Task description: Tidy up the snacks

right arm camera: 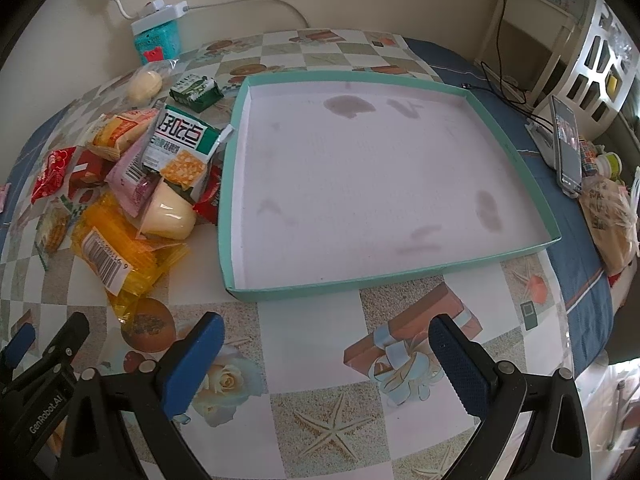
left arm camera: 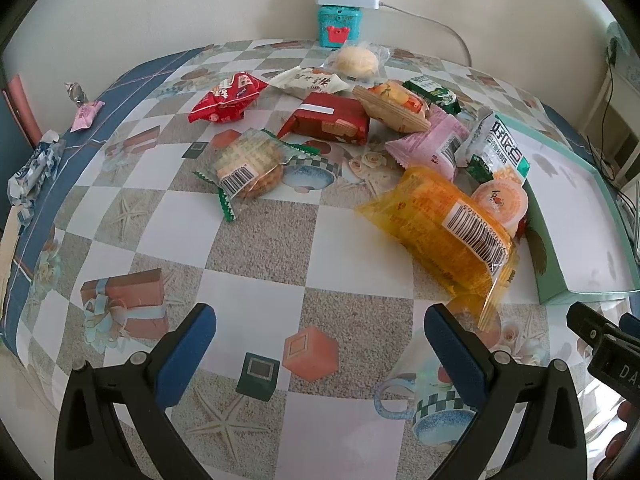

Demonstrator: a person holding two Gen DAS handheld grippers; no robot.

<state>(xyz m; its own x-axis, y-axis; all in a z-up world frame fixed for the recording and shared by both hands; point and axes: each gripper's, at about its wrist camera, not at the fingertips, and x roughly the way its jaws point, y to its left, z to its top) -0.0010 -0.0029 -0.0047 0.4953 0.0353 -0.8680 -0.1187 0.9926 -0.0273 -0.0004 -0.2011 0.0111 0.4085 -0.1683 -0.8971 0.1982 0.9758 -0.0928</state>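
Observation:
A pile of wrapped snacks lies on the patterned table. Nearest my left gripper is a yellow-orange packet, also seen in the right wrist view. Behind it lie a clear-wrapped round biscuit, a red box-shaped pack, a red bag, a pink packet and a white-green packet. A shallow teal box lid with a white inside sits right of the pile, nothing in it. My right gripper hovers in front of it. Both grippers are open and hold nothing.
A teal box with a white power strip stands at the back wall. Small wrapped candies lie near the table's left edge. A phone, cables and a bagged item sit at the right edge, beside white furniture.

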